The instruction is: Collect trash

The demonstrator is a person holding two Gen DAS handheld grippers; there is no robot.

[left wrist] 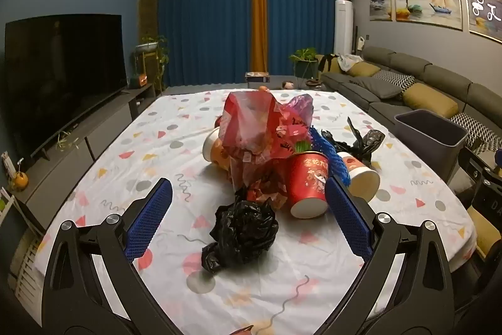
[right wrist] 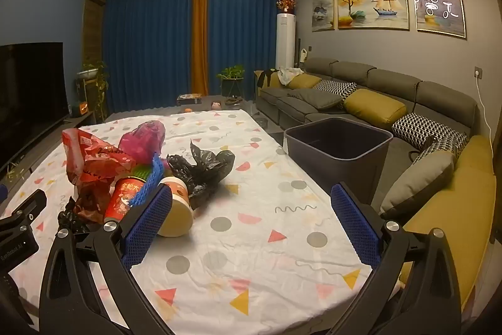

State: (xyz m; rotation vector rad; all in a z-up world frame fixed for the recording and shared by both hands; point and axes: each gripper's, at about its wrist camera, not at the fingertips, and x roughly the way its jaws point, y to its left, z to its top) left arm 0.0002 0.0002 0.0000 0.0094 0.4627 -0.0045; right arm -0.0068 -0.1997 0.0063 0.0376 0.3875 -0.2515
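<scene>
A pile of trash lies mid-table: a crumpled black bag [left wrist: 243,236] nearest me, a red plastic bag [left wrist: 254,127], a red paper cup [left wrist: 307,184] on its side, a white-rimmed cup [left wrist: 364,178], a blue foam net [left wrist: 332,159] and another black bag [left wrist: 360,142]. My left gripper [left wrist: 248,193] is open, its fingers either side of the near black bag, above the cloth. My right gripper [right wrist: 251,193] is open and empty over bare cloth, right of the pile; the white-rimmed cup [right wrist: 175,215] lies by its left finger. The grey bin [right wrist: 339,153] stands off the table's right edge.
The table [right wrist: 251,256] has a white patterned cloth. A grey sofa with cushions [right wrist: 376,109] runs along the right wall behind the bin. A TV [left wrist: 62,77] on a low cabinet is at the left. The right gripper's body shows in the left wrist view [left wrist: 483,178].
</scene>
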